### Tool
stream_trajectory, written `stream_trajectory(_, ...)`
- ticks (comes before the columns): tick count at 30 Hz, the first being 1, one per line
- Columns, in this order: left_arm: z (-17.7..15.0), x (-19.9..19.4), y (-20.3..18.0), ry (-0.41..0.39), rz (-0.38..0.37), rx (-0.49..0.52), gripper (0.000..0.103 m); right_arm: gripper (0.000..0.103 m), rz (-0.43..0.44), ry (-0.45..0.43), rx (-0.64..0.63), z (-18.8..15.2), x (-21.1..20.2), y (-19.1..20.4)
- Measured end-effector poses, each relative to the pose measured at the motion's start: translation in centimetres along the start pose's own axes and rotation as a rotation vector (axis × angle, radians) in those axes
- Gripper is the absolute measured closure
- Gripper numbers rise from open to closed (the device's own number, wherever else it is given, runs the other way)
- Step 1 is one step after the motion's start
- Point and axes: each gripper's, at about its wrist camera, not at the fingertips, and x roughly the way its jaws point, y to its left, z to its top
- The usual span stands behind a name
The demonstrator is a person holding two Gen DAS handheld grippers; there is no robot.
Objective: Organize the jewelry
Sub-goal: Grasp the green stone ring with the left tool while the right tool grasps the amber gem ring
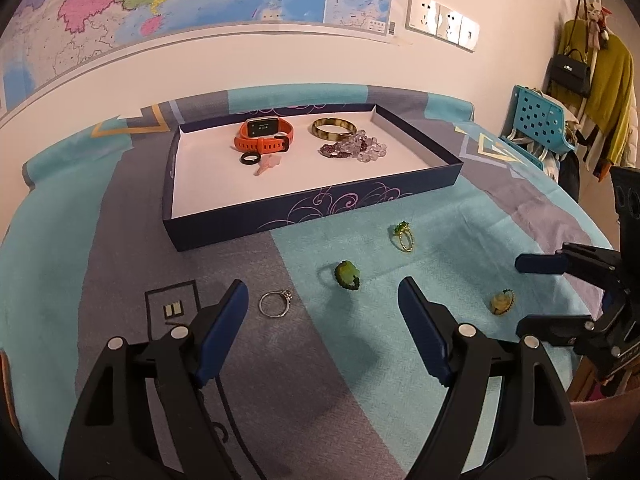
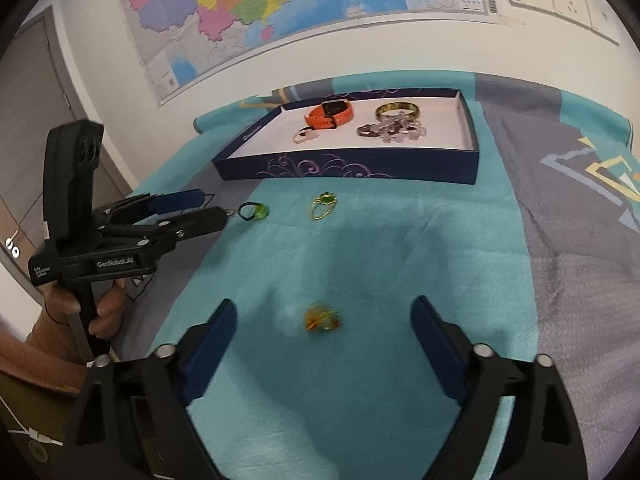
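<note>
Both grippers spread apart, holding nothing: left gripper near silver ring, right gripper around amber ring; tray toward cloth's far edge.

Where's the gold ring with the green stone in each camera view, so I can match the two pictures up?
Left wrist view: the gold ring lies on the teal cloth, right of centre, just in front of the box's near wall.
Right wrist view: the gold ring lies at upper centre, also just in front of the box.
Shared landmark: the dark blue box holding the orange watch.
</note>
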Motion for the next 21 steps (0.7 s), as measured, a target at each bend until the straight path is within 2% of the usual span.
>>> stream_trajectory(9, -0.14, 0.11, 0.65, 0.004, -0.031, -0.038, 0.029, 0.043, -0.009, 0.007, -0.014, -0.19, 0.63, 0.57)
stream_trajectory(17, -0.09, 0.45, 0.56, 0.014, -0.046, -0.032, 0.030, 0.046, -0.020, 0.009, -0.022, -0.29, 0.67, 0.68)
stream_trajectory(21, -0.07, 0.62, 0.47, 0.022, -0.052, -0.027, 0.029, 0.059, -0.031, 0.017, -0.035, -0.19, 0.85, 0.77)
